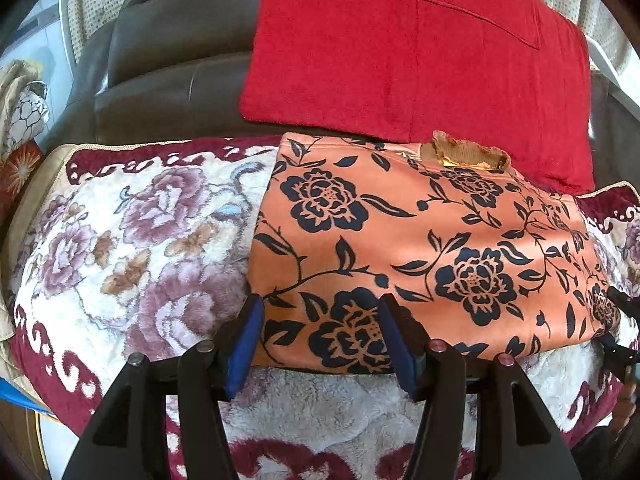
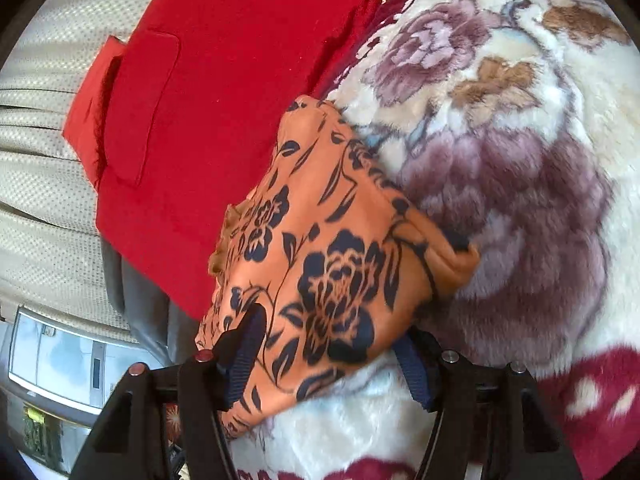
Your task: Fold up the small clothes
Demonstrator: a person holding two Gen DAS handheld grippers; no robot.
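Left gripper straddles orange garment lying crosswise.

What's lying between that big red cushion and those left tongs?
The folded orange flowered garment, lying on the plush blanket. In the left wrist view it fills the stretch from the red cushion down to the left tongs.

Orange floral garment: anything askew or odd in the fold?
Mostly neat. The orange floral garment lies folded flat on the fleece blanket, but one corner bunches up in a loose roll instead of lying flat. Its far edge overlaps the red cloth.
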